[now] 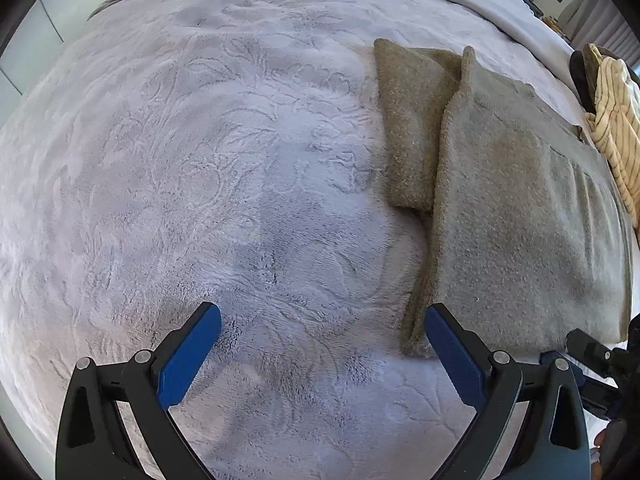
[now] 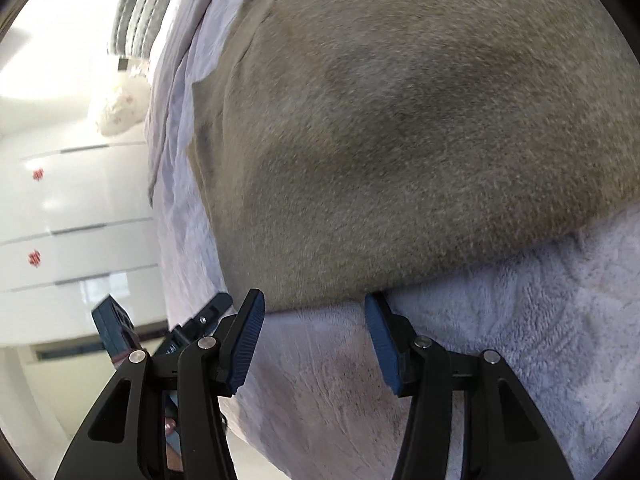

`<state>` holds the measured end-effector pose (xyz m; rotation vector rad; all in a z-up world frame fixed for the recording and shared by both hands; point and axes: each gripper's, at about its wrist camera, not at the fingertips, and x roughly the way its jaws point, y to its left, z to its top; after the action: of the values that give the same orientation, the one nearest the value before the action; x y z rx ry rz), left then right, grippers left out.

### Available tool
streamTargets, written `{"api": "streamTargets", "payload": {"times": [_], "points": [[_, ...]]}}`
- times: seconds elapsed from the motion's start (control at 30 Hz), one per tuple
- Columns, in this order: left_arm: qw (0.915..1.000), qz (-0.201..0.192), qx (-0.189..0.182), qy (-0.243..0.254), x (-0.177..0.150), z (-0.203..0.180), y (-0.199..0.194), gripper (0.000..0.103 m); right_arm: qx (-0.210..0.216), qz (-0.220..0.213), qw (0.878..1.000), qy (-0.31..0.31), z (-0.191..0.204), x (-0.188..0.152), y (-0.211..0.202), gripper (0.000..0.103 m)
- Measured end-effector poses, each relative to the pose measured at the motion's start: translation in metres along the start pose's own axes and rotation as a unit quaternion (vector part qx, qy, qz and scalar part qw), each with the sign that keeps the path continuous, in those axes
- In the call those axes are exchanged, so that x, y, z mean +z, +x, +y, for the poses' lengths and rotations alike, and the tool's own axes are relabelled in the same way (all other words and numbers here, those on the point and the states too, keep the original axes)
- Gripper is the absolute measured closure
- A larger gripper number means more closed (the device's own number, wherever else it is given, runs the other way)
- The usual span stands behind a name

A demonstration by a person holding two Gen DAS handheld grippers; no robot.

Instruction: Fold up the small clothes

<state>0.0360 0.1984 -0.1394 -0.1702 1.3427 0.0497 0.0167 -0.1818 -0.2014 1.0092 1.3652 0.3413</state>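
Observation:
A fuzzy taupe garment lies flat on the lilac plush blanket, with one part sticking out at its far left. My left gripper is open and empty, its right finger next to the garment's near left corner. In the right wrist view the same garment fills the frame. My right gripper is open and empty at the garment's near edge, its right fingertip touching or just under that edge.
A cream striped cloth lies in a pile at the far right of the bed. The other gripper's body shows at the right edge. White cabinets and a pale floral pillow stand beyond the bed's side.

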Motion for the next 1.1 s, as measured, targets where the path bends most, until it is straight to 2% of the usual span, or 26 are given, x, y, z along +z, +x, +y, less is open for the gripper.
{"api": "streamTargets", "payload": {"times": [0.27, 0.5, 0.67, 0.73, 0.77, 0.87, 0.93, 1.1], "points": [[0.9999, 0.008, -0.012, -0.008, 0.000, 0.004, 0.005, 0.001, 0.023, -0.006, 1.000, 0.016, 0.007, 0.003, 0.015, 0.039], [0.9990, 0.007, -0.038, -0.023, 0.009, 0.013, 0.007, 0.001, 0.082, -0.022, 0.995, 0.052, 0.027, 0.006, 0.053, 0.039], [0.9978, 0.009, -0.063, -0.017, 0.019, 0.015, 0.008, 0.001, 0.105, -0.028, 0.992, 0.060, 0.037, 0.014, 0.066, 0.040], [0.9962, 0.007, -0.085, -0.021, 0.023, 0.017, 0.005, 0.001, 0.107, -0.026, 0.992, 0.066, 0.037, 0.020, 0.067, 0.064], [0.9944, 0.006, -0.102, -0.029, 0.027, 0.019, 0.004, 0.001, 0.109, -0.023, 0.992, 0.066, 0.037, 0.020, 0.067, 0.095], [0.9841, 0.011, -0.171, -0.047, 0.034, 0.018, 0.002, 0.001, 0.125, -0.026, 0.991, 0.038, 0.042, 0.025, 0.054, 0.094], [0.9732, 0.010, -0.223, -0.056, 0.043, 0.015, 0.002, 0.001, 0.131, -0.031, 0.991, 0.011, 0.052, 0.028, 0.044, 0.094], [0.9520, 0.025, -0.301, -0.053, 0.072, -0.004, 0.017, 0.001, 0.137, -0.037, 0.988, -0.066, 0.086, 0.034, 0.019, 0.094]]}}
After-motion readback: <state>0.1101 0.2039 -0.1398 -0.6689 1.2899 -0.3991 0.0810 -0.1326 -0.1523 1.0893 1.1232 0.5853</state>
